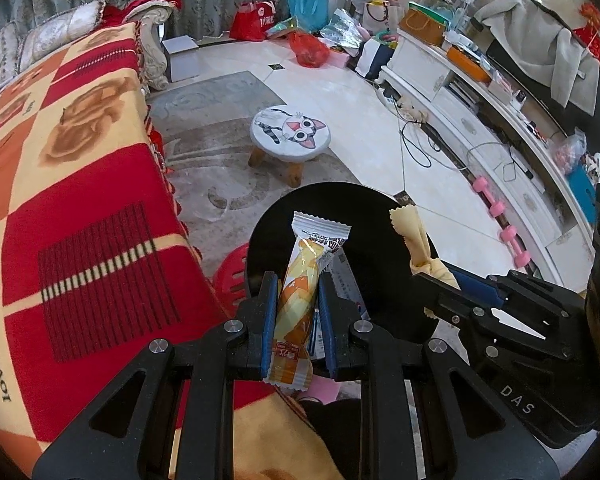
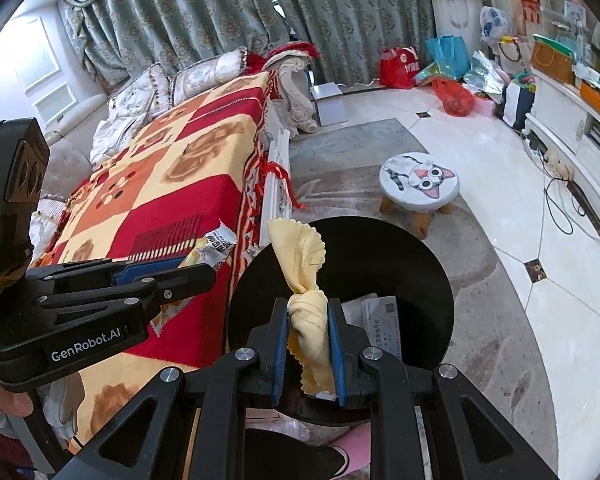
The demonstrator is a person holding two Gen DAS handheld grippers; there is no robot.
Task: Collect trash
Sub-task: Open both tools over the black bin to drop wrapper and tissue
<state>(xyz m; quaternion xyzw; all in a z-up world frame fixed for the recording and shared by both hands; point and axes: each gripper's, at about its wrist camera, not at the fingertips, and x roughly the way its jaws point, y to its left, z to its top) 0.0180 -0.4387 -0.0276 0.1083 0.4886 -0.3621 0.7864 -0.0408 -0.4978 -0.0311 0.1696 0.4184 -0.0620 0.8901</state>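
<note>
My left gripper (image 1: pixel 298 280) is shut on an orange-and-white snack wrapper (image 1: pixel 306 276), which stands upright between the blue pads over a black round bin (image 1: pixel 364 216). My right gripper (image 2: pixel 308 304) is shut on a crumpled yellow cloth (image 2: pixel 306 276) and hangs above the same black bin (image 2: pixel 400 256). In the left wrist view the right gripper (image 1: pixel 420 276) comes in from the right with the cloth (image 1: pixel 414 236) over the bin's rim. In the right wrist view the left gripper (image 2: pixel 210 272) reaches in from the left with the wrapper (image 2: pixel 216 246). White papers (image 2: pixel 380 316) lie inside the bin.
A table under a red, orange and cream blanket (image 1: pixel 72 184) stands left of the bin. A cat-face stool (image 1: pixel 290 136) is on the rug beyond. A red plastic stool (image 1: pixel 232 276) sits beside the bin. A white TV cabinet (image 1: pixel 480 112) with cables and pink dumbbells (image 1: pixel 500 220) lines the right.
</note>
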